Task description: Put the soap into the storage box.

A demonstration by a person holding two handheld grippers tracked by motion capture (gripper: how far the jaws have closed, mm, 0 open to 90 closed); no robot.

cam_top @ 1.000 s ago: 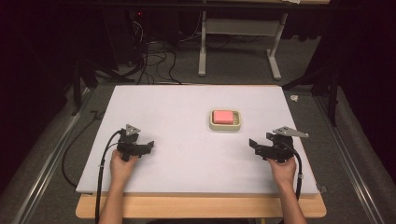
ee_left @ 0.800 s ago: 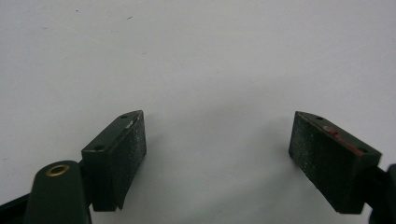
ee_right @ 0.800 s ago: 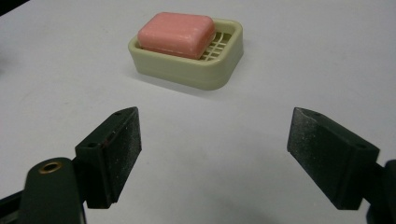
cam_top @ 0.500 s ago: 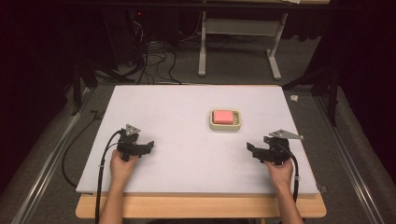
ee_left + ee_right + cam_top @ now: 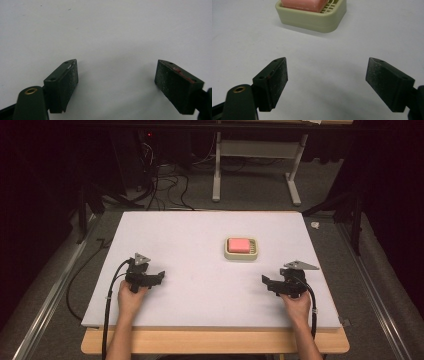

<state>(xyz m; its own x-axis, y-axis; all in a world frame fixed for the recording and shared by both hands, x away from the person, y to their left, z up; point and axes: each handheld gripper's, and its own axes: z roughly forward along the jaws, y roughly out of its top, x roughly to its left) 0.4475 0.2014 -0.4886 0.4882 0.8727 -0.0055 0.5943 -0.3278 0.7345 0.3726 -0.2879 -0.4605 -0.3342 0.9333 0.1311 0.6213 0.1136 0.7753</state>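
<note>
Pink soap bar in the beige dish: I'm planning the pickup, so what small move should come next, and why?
Probably ease the right gripper forward toward the pink soap bar in its beige slatted dish: its fingers stand open and empty, with the dish straight ahead across bare white table.

Both bare forearms are seen entering from the near edge of the high view. The black two-jaw left gripper is held low in the left hand, its jaws pointed to the right and spread wide. The black two-jaw right gripper is held in the right hand, jaws pointed left and likewise set wide apart, nothing between them.
</note>
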